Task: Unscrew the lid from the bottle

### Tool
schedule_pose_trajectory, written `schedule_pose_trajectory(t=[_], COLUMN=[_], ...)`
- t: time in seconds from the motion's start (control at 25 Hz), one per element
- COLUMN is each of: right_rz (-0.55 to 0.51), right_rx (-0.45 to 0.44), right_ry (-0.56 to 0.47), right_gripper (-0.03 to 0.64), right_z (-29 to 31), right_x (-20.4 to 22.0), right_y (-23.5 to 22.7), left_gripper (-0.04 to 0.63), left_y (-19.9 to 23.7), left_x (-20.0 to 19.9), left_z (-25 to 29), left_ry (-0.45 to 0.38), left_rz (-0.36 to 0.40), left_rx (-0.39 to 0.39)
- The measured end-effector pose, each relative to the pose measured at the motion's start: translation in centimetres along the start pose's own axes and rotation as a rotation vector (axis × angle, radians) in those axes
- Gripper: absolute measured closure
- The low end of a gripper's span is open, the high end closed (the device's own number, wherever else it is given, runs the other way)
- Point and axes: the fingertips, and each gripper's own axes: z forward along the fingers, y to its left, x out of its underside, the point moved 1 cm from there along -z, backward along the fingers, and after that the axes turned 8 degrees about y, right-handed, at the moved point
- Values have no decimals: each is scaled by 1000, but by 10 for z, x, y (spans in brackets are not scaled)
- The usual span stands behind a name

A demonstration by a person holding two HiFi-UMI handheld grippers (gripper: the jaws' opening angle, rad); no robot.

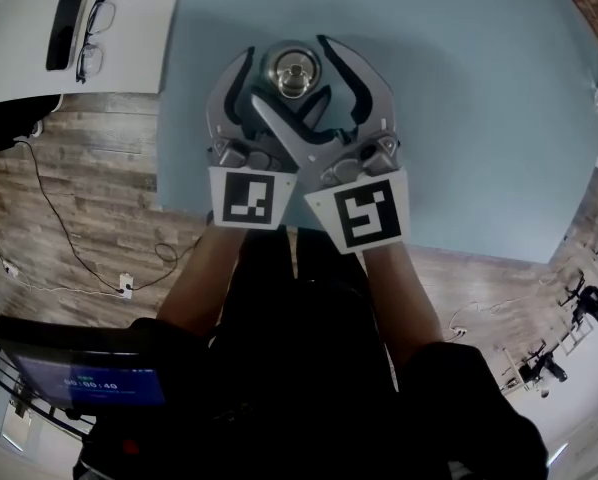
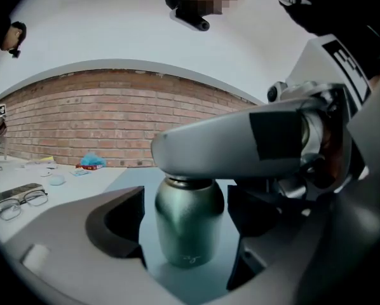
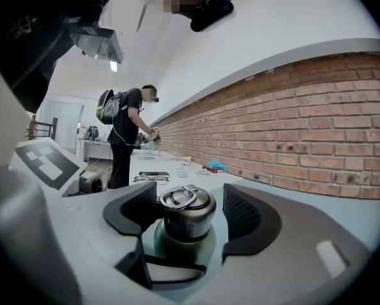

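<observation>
A dark green bottle [image 2: 189,227] with a steel ring-top lid [image 1: 294,73] stands upright on the pale blue round table [image 1: 459,118]. Both grippers reach in from the near side and cross at the bottle. My left gripper [image 2: 185,218] is open, its pads either side of the bottle's body, a small gap showing on the left. My right gripper [image 3: 190,211] is open at lid [image 3: 188,210] height, its pads close around the lid. In the left gripper view the right gripper's grey finger [image 2: 234,145] lies across the bottle's top and hides the lid.
A white table [image 1: 129,8] at the far left holds glasses [image 1: 91,38] and a phone [image 1: 65,28]. A cable [image 1: 79,258] runs over the wood floor. A person with a backpack [image 3: 123,138] stands at another table by the brick wall [image 3: 317,132].
</observation>
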Motion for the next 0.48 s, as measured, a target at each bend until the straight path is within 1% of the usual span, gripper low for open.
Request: schedule_pose_trajectory(t=[0.04,0.08,0.16,0.32,0.48], right_rz=[7,11,10,-24,-40], right_rx=[4,7,10,8,7], right_ry=[-2,-3,4,38,48], right_gripper=[296,311,311,314,334], right_z=[0,0,1,0,0], right_x=[-1,-2,-2,3,5], right_y=[0,0,-1,1,1], left_gripper=[205,208,208,222,238], left_y=[1,1,0,-2,-5], left_x=[-1,-2,-2,-2,-3], left_z=[0,0,0,1,2], left_ry=[-2,-4,-2,0,-2], left_rz=[0,3,10,17,26], left_rx=[-5,-8,-5,7,17])
